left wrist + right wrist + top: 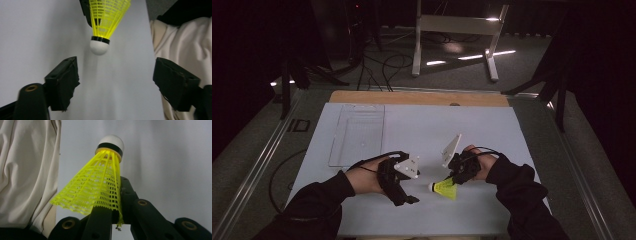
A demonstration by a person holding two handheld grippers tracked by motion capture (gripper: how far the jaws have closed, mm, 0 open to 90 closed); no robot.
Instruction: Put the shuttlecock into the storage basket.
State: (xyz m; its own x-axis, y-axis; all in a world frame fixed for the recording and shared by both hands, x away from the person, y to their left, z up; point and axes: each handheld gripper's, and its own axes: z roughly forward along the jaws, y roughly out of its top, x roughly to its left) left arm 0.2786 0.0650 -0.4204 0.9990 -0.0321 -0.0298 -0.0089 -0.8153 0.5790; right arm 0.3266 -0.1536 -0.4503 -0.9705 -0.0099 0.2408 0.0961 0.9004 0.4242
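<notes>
A yellow plastic shuttlecock (445,189) with a white cork tip hangs low over the white mat (422,125), near the front. My right gripper (457,179) is shut on the rim of its mesh skirt (97,187), and the jaws (115,205) pinch that rim from below. The cork (99,46) points toward my left gripper (409,198), which stands just left of it. In the left gripper view the two black jaws (116,67) are apart with only the mat between them. The cork sits a little beyond their tips and touches neither pad.
A clear plastic tray (359,132) lies on the mat at the back left. The wooden table edge (412,97) runs behind the mat. Cream fabric (180,37) lies past the mat's near edge. A metal frame (457,30) and cables are on the dark floor beyond.
</notes>
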